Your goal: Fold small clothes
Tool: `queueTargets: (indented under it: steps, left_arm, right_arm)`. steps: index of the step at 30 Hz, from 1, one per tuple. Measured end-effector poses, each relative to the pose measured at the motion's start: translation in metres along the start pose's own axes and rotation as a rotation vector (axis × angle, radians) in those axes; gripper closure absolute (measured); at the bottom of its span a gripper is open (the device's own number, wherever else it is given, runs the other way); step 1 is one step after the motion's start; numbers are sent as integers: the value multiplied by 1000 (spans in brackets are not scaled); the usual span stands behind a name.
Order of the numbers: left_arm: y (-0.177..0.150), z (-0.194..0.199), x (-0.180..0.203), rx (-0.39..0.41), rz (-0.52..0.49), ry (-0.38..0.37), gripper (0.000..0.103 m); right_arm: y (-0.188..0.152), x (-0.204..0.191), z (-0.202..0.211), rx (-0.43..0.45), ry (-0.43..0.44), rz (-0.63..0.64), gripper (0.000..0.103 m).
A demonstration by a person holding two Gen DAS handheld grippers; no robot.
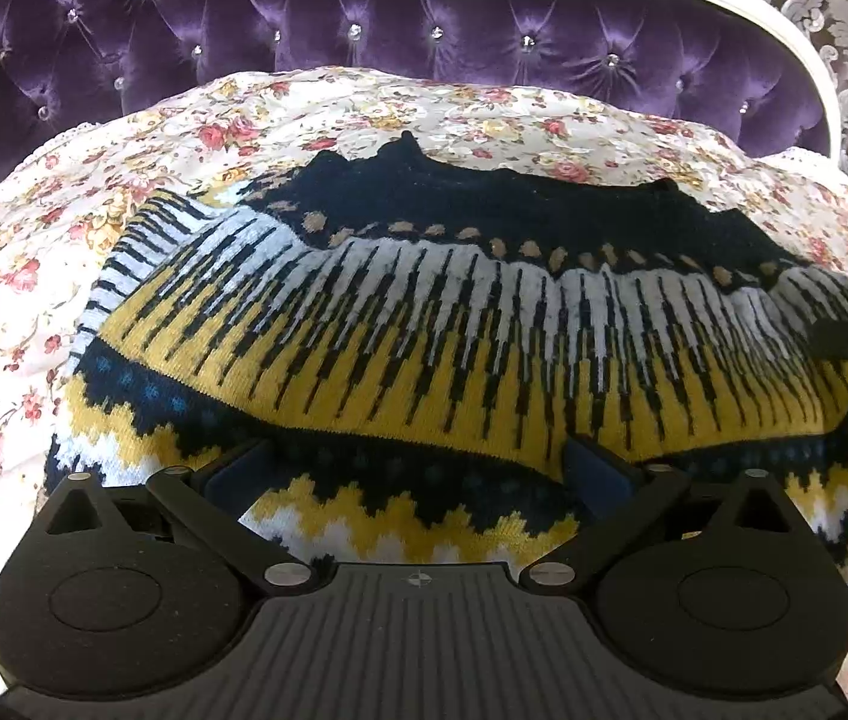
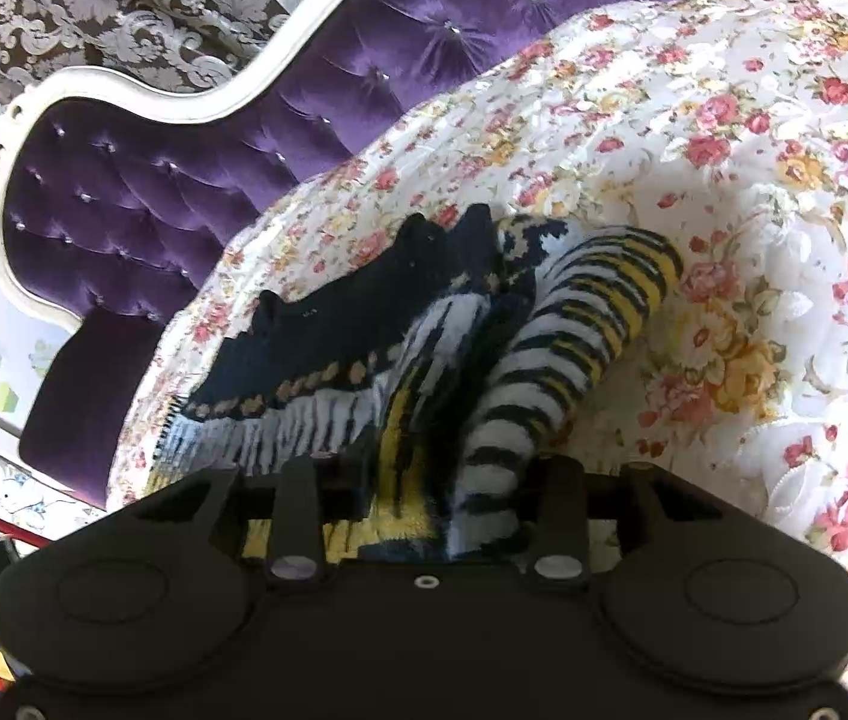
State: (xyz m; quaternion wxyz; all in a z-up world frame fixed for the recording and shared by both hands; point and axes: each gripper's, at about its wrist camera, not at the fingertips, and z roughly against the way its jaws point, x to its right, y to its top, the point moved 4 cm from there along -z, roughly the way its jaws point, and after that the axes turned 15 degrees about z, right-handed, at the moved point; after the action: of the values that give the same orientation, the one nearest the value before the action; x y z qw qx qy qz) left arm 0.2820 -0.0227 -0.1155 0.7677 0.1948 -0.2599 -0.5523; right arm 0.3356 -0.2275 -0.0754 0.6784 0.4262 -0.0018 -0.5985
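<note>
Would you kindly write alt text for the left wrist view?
A patterned knit sweater in navy, white and yellow lies spread on a floral bedspread, with the left tool open, its fingers at the folded edge. Behind is a tufted purple headboard.

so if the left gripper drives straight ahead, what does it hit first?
The sweater: the left gripper has open fingers already at its folded edge. The purple headboard lies well beyond, though depth is unclear.

Black tongs [image 1: 417,468], silver screws, blue pads [image 1: 595,468]
</note>
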Motion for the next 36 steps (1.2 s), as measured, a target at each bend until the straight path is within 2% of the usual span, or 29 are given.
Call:
queueTargets:
  steps: [8,14,17,22,26,30,36]
  left_arm:
    - [-2,1,1,12,10,4,0]
    - [3,3,-4,-2,22,-28,0]
    - [4,16,-17,-16,40,-41,3]
    - [-3,53,-49,46,2,-22,3]
    - [-13,74,-80,66,14,-31,3]
    - [-22,80,-100,43,37,-53,3]
    - [-33,83,-114,29,75,-102,3]
  right_arm:
    - [-3,-1,-4,-9,-11,0,50]
    - [-3,-1,0,19,-8,9,58]
    - [-3,-3,4,38,-14,14,62]
    - [-1,-13,12,61,-60,11,63]
    - [11,-33,16,69,-63,21,63]
    - [31,-70,17,71,-52,69,63]
    - [48,-134,-10,40,-25,154,63]
